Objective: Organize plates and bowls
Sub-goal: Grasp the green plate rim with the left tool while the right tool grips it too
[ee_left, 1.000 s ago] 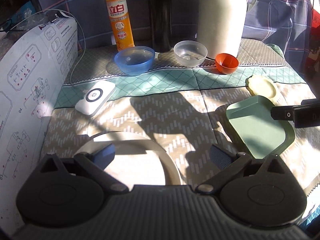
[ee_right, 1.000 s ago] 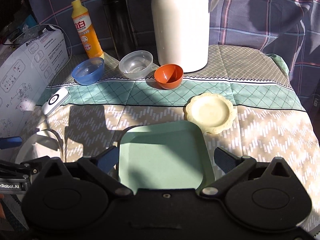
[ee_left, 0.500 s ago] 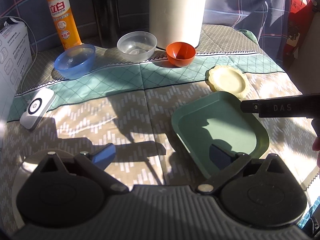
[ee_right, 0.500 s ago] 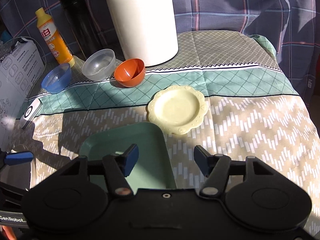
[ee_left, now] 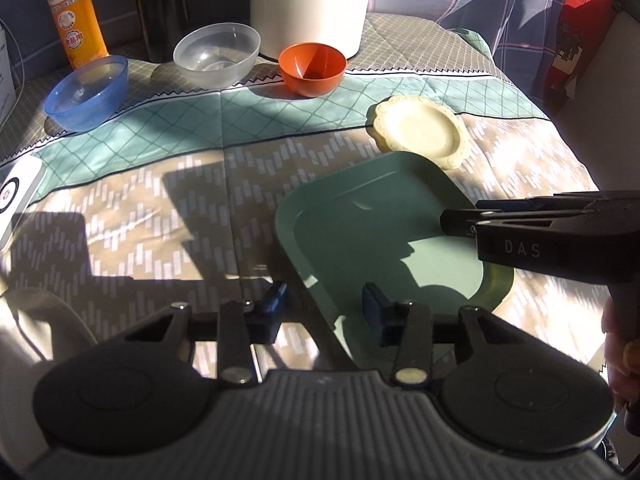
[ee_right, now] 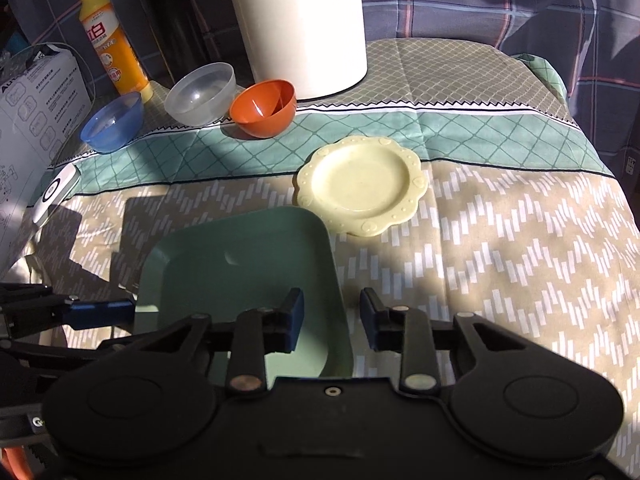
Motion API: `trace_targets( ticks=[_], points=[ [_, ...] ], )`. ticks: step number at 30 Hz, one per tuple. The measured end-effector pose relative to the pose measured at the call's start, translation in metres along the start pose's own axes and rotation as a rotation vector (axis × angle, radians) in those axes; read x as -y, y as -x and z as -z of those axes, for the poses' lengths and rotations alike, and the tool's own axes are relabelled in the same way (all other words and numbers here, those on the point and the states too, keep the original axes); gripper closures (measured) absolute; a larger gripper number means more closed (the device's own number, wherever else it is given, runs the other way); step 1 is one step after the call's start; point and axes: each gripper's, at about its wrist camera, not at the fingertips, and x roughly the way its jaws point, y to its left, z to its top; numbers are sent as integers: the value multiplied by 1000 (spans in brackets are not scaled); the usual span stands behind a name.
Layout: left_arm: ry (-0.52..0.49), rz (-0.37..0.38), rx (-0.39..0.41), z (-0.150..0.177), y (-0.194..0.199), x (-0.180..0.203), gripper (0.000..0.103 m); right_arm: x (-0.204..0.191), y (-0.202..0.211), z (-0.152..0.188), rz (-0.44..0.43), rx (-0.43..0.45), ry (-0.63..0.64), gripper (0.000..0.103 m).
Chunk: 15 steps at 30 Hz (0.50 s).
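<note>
Left wrist view: the left gripper [ee_left: 323,300] hangs low over a patterned tablecloth [ee_left: 168,208], fingers apart with nothing between them, straddling the near left rim of a square green plate [ee_left: 360,224]. The right gripper [ee_left: 460,222] reaches in from the right over the plate's far side; whether it is parted or closed cannot be told from this angle. A scalloped yellow plate [ee_left: 420,130] lies just beyond the green plate's far corner. Further back stand a blue bowl [ee_left: 86,96], a clear bowl [ee_left: 216,54] and an orange bowl [ee_left: 312,66], apart from one another in a row, before a tall white jug [ee_left: 308,0] and an orange detergent bottle [ee_left: 74,12].

Right wrist view: the right gripper [ee_right: 331,316] is released, its fingers spread either side of the green plate's [ee_right: 240,256] right rim, holding nothing. The left gripper's blue fingertip [ee_right: 100,312] sits at the plate's left edge. The yellow plate [ee_right: 362,184] lies just beside the green plate's far right corner.
</note>
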Motion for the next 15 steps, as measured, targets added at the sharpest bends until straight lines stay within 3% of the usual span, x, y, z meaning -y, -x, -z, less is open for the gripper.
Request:
trace_targets(
  ticks=[7,10,15],
  points=[
    [1,-3,13,4,1,0,65,-12,-4,0,36,6,74,70],
    [-8,-11,19,5,1,2,65,-20,-1,0,31,-17,81,75],
    [-21,-45,21,6,7,2,78,-27,5,5,27,-42,77,82]
  ],
)
